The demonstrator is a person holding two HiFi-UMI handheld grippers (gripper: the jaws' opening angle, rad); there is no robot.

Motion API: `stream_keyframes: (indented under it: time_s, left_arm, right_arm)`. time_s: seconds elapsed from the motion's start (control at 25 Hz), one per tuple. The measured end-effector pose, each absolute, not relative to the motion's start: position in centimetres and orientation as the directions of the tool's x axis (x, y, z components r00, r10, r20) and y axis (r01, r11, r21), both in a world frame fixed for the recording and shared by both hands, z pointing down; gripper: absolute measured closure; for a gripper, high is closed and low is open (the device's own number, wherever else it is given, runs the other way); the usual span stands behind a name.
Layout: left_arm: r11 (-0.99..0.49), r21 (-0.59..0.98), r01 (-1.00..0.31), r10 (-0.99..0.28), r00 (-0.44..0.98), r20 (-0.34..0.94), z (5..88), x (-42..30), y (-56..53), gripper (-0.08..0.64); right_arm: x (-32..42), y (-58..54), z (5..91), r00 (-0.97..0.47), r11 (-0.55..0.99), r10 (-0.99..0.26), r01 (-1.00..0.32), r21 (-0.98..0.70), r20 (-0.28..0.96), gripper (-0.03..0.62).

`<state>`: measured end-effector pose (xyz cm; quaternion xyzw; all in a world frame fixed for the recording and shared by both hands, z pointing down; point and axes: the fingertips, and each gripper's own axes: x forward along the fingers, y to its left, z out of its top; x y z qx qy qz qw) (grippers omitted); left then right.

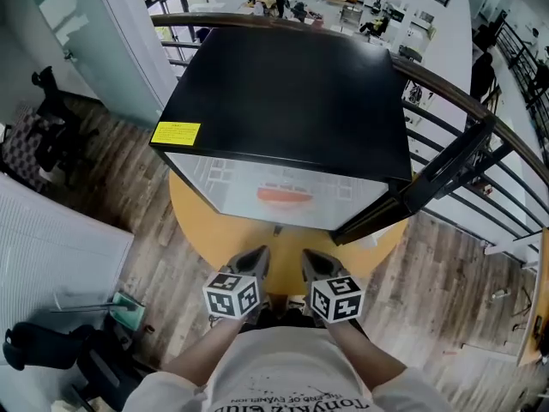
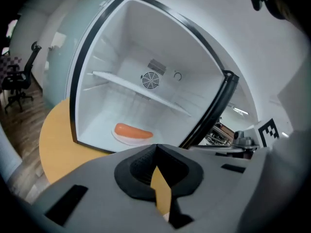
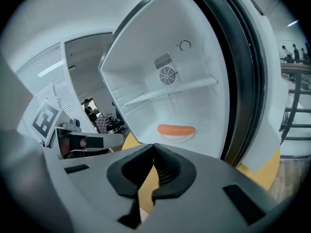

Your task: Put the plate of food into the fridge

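Note:
A black mini fridge [image 1: 292, 93] stands on a round yellow table [image 1: 197, 221], its door [image 1: 446, 172] swung open to the right. On the white floor inside lies a white plate with an orange sausage [image 1: 285, 196], also seen in the left gripper view [image 2: 132, 131] and the right gripper view [image 3: 176, 130]. Both grippers hover side by side over the table's near edge, a short way back from the fridge opening. My left gripper [image 1: 257, 256] is shut and holds nothing [image 2: 155, 149]. My right gripper [image 1: 310, 257] is shut too, with nothing between its pads [image 3: 153, 148].
A wire shelf [image 2: 141, 89] spans the fridge above the plate. A curved metal railing [image 1: 480, 127] runs behind and to the right of the fridge. A black office chair [image 1: 56, 131] stands at the left, a white panel [image 1: 51, 247] at the lower left.

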<state>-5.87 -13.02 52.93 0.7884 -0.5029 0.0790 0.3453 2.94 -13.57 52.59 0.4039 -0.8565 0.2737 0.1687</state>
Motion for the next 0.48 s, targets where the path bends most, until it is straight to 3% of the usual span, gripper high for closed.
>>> stream_keyframes:
  time_s: [0.48]
  left_arm:
    - [-0.266, 0.400, -0.877, -0.737, 0.453, 0.501, 51.6, -4.3, -8.7, 0.537]
  right_arm:
    - [3.2, -9.8, 51.1, -0.658, 0.562, -0.562, -0.748, -0.352, 0.501, 0.565]
